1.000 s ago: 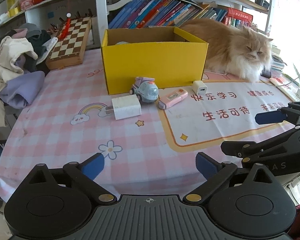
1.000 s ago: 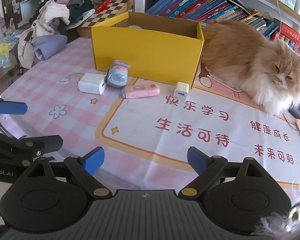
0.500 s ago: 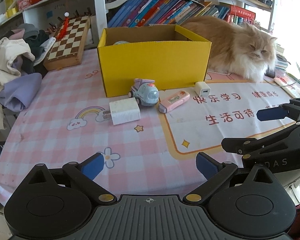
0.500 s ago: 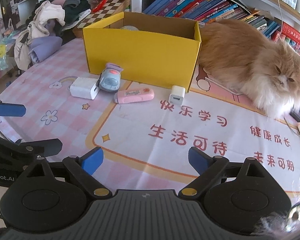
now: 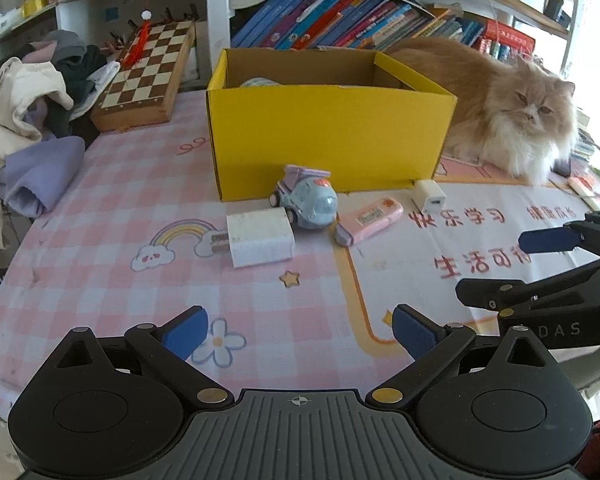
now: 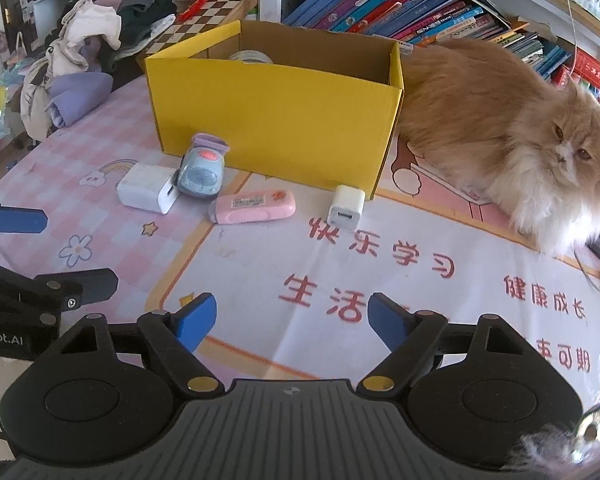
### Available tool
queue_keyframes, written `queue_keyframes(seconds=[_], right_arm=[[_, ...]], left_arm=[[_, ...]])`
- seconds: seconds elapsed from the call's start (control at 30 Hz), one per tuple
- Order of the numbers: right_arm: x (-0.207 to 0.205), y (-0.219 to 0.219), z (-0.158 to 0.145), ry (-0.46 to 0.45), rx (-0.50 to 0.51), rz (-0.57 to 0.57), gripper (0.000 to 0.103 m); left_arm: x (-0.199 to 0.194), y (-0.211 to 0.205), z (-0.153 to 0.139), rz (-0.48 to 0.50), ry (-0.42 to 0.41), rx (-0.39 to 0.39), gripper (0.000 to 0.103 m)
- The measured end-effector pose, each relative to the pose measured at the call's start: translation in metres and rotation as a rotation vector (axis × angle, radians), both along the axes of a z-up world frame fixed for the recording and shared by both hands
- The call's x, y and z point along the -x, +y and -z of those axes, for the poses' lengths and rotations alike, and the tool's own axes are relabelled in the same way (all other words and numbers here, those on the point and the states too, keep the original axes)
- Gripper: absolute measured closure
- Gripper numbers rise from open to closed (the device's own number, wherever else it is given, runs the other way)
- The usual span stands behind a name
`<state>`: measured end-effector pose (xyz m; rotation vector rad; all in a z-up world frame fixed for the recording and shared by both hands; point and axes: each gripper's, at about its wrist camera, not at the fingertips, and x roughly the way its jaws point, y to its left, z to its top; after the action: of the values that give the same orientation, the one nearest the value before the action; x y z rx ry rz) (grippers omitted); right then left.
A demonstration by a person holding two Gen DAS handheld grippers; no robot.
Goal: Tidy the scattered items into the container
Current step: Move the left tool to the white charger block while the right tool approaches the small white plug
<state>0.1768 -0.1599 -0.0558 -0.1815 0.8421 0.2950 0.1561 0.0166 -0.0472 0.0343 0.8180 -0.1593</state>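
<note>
Both claws, left claw and right claw, gape empty at frame bottom. The cat, right of the yellow box, might swat the small charger cube mid-grab.

Toy car and two chargers lie before the box; cat right.

Open yellow box upright, something pale inside; lined up before it: white charger lying flat, blue toy car touching it, pink eraser, small white plug by the corner
</note>
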Motion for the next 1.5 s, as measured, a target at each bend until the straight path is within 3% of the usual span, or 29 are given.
queue_keyframes(seconds=[0.67, 0.9, 1.37, 1.5], right_arm=[[-0.076, -0.018, 0.006, 0.026, -0.003, -0.02, 0.035], [-0.099, -0.02, 0.016, 0.058, -0.017, -0.012, 0.045], [-0.13, -0.018, 0.026, 0.093, -0.017, -0.019, 0.05], [-0.134, -0.016, 0.03, 0.11, -0.012, -0.028, 0.054]], left_arm=[[-0.059, -0.007, 0.005, -0.09, -0.013, -0.027, 0.005], [-0.076, -0.001, 0.011, -0.138, 0.013, -0.048, 0.015], [-0.1, 0.006, 0.03, -0.163, 0.097, -0.046, 0.021], [-0.103, 0.009, 0.034, -0.166, 0.108, -0.047, 0.03]])
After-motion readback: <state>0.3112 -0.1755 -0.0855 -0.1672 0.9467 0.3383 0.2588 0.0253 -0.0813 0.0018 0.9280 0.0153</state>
